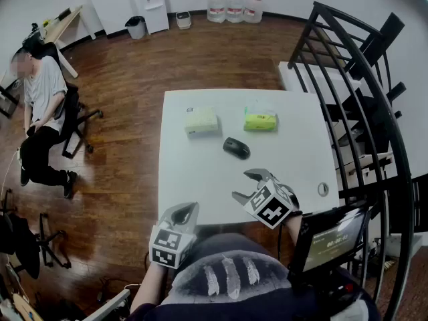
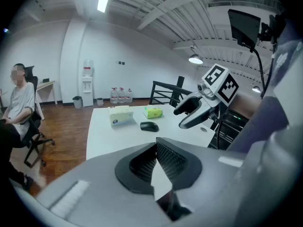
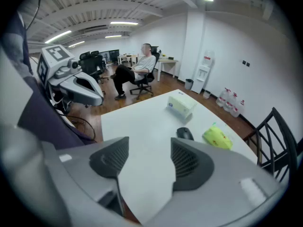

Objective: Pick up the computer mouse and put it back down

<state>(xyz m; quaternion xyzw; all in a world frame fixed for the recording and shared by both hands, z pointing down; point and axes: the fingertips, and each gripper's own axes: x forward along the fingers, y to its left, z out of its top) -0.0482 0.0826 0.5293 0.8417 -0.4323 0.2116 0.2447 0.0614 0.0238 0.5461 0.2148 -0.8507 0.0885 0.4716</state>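
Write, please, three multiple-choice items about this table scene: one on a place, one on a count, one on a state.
1. Where is the black oval computer mouse?
A. on the white table, touching nothing
B. on top of a pack
C. between a gripper's jaws

2. How many packs of tissues lie on the table?
A. one
B. two
C. four

3. How do the jaws of the right gripper stand?
A. shut on the mouse
B. shut, empty
C. apart, empty

Answers:
1 A: the mouse rests alone on the tabletop.
2 B: there is a pale rectangular tissue pack and a green tissue pack.
3 C: the right gripper view shows only table between its pads.
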